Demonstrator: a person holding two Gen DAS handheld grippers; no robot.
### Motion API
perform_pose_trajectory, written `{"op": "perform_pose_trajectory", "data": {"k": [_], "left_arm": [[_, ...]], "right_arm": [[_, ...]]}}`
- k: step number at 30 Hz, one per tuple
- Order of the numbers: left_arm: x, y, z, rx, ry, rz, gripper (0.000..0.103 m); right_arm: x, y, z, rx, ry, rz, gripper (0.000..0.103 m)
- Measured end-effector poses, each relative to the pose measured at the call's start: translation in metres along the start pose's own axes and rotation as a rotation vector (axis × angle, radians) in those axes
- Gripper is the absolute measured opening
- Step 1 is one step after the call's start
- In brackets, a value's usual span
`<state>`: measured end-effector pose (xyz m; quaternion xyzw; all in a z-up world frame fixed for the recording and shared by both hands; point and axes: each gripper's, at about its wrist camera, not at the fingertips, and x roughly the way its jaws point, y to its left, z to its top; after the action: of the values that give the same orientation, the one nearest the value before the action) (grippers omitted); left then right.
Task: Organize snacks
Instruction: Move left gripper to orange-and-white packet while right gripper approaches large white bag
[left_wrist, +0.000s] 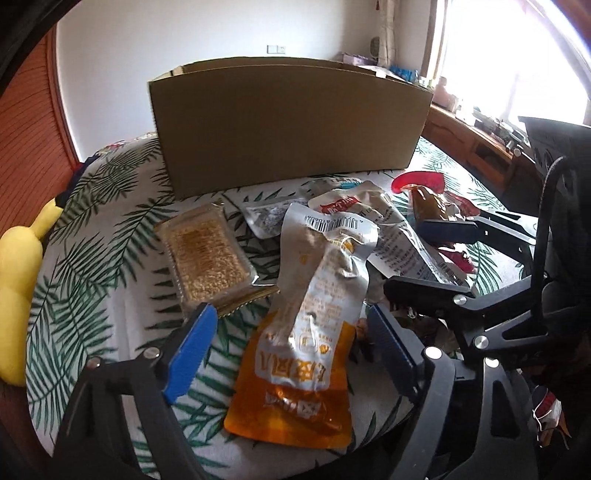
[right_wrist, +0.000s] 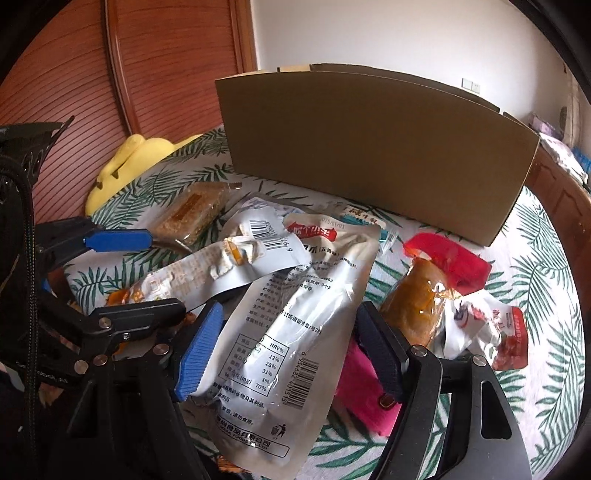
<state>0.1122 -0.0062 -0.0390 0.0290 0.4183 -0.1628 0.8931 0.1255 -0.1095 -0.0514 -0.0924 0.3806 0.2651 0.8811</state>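
A heap of snack packets lies on a leaf-print cloth in front of an open cardboard box (left_wrist: 288, 125) (right_wrist: 373, 147). My left gripper (left_wrist: 295, 347) is open, its jaws on either side of an orange-and-silver pouch (left_wrist: 306, 332) that also shows in the right wrist view (right_wrist: 207, 273). My right gripper (right_wrist: 291, 350) is open around a silver pouch with a red label (right_wrist: 295, 325) (left_wrist: 388, 229). A clear pack of sesame bars (left_wrist: 207, 254) (right_wrist: 192, 210) lies to the left. A red-topped sauce pack (right_wrist: 424, 291) (left_wrist: 428, 199) lies to the right.
A yellow plush toy (left_wrist: 18, 288) (right_wrist: 129, 162) lies at the cloth's left edge. A magenta packet (right_wrist: 365, 391) and a red-and-white packet (right_wrist: 495, 332) lie beside the right gripper. A wooden slatted door (right_wrist: 147, 74) stands behind, and a wooden cabinet (left_wrist: 476, 147) under the window.
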Motion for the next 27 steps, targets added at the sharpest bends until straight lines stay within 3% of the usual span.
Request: {"op": "perform_pose_trajectory", "data": {"k": [8, 15, 17, 18, 22, 27], "left_arm": [[0.017, 0.0, 0.014, 0.027, 0.046, -0.033, 0.07], [0.029, 0.002, 0.021, 0.0, 0.072, -0.074, 0.074], [0.031, 0.002, 0.022, 0.016, 0.063, -0.068, 0.068], [0.031, 0.0, 0.023, 0.031, 0.058, -0.057, 0.055], [0.028, 0.0, 0.019, 0.047, 0.049, -0.034, 0.051], [0.017, 0.012, 0.015, -0.004, 0.021, -0.051, 0.051]], "right_arm": [[0.001, -0.008, 0.004, -0.017, 0.013, 0.006, 0.075], [0.002, -0.01, 0.005, -0.031, 0.023, 0.018, 0.072], [0.002, -0.011, 0.007, -0.035, 0.027, 0.016, 0.072], [0.002, -0.011, 0.008, -0.037, 0.028, 0.016, 0.073], [0.002, -0.011, 0.009, -0.042, 0.029, 0.011, 0.073], [0.007, -0.009, 0.015, -0.047, 0.038, -0.003, 0.074]]}}
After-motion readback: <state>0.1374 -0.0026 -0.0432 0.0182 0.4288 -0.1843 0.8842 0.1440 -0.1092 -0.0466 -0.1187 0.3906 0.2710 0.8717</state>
